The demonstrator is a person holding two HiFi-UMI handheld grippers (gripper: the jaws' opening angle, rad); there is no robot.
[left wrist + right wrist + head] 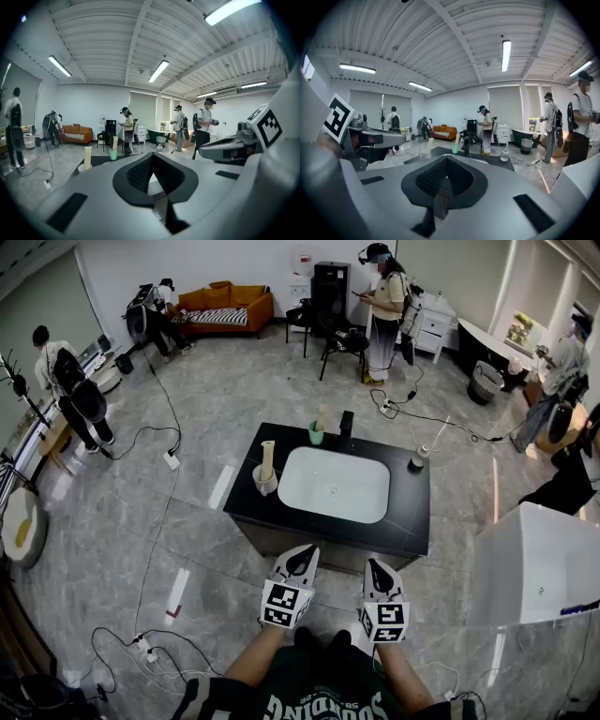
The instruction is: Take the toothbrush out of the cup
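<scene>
Head view: my left gripper [301, 561] and right gripper [376, 571] were side by side at the near edge of the black rectangular counter [412, 521], well apart from the cup. The small green plastic cup [316, 436] stood at the counter's back edge, just beside the black faucet [346, 424] and behind the white rectangular sink basin [335, 486]. The pale toothbrush [320, 418] stood upright in that cup, too small to make out in detail. A white cup holding a tall beige tube [266, 470] was left of the basin, and a small pale bottle [417, 460] was to its right.

Left gripper view: my left jaws were closed, pads together, nothing between them. The green cup [113, 154] was far ahead with the toothbrush [115, 142] in it. The right gripper [229, 147] showed alongside.

Right gripper view: my right jaws were closed and empty. The green cup [454, 149], toothbrush [457, 139] inside, was far ahead on the counter [440, 152].
</scene>
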